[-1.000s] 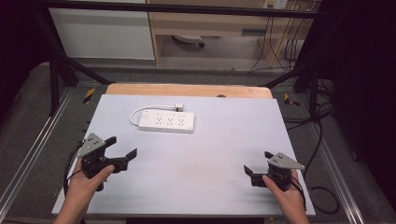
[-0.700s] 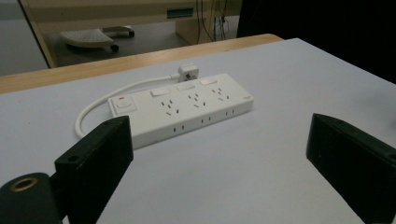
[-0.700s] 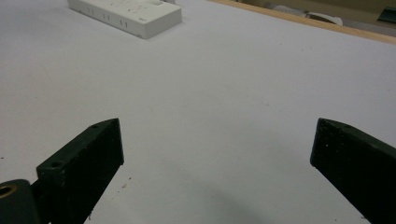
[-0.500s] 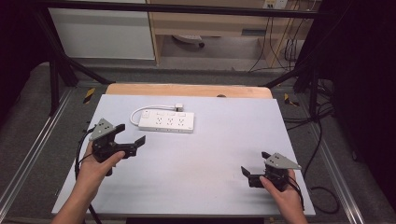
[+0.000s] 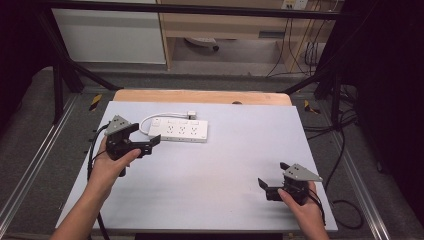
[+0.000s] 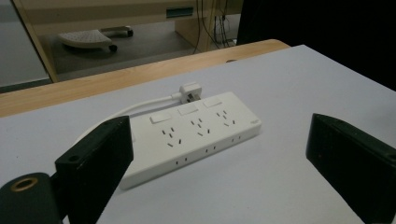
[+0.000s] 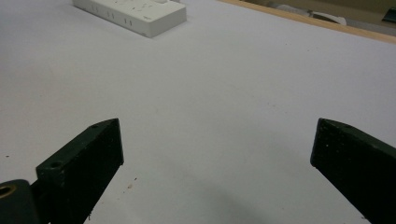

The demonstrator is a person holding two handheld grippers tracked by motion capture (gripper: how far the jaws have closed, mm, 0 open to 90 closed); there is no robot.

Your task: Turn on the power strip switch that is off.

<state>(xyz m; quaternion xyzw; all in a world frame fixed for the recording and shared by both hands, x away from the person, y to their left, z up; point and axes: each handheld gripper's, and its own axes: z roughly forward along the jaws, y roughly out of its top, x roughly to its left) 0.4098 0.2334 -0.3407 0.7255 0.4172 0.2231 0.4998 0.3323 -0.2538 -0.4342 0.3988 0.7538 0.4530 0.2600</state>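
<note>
Power strip (image 5: 179, 130) lies flat on the bench (image 5: 220, 200), at about 11 o'clock from bench centre, long side running left to right. Its white cord (image 5: 150, 119) loops round the left end and the plug (image 5: 190, 114) rests just behind the strip, at its 12 o'clock. Nothing is plugged into the sockets. Strip looks untouched; by my reading the work is at its very start, a reach and no contact yet. Grasping, lifting or plugging is all still to do.

Left hand-held gripper (image 5: 150, 143) sits at the strip's 8 o'clock, just beside its near-left corner, apart from it as far as I can tell. Jaws spread wide, nothing between them. In the left gripper view the strip (image 6: 191, 135) sits framed between the two black jaws, a little ahead of them, so the tool is aimed at it. Left hand (image 5: 107, 165) wraps the handle, forearm coming in from 7 o'clock, wrist roughly level, jaws pointing toward 2 o'clock.

Right hand-held gripper (image 5: 272, 187) is at 4 o'clock on the bench, well apart from the strip, near the front edge. Jaws also wide apart and empty; the right gripper view has bare bench between them and the strip's end (image 7: 140, 16) far off at upper left. Right hand (image 5: 300, 205) holds it low, jaws pointing toward 10 o'clock. Looks idle to me.
</note>
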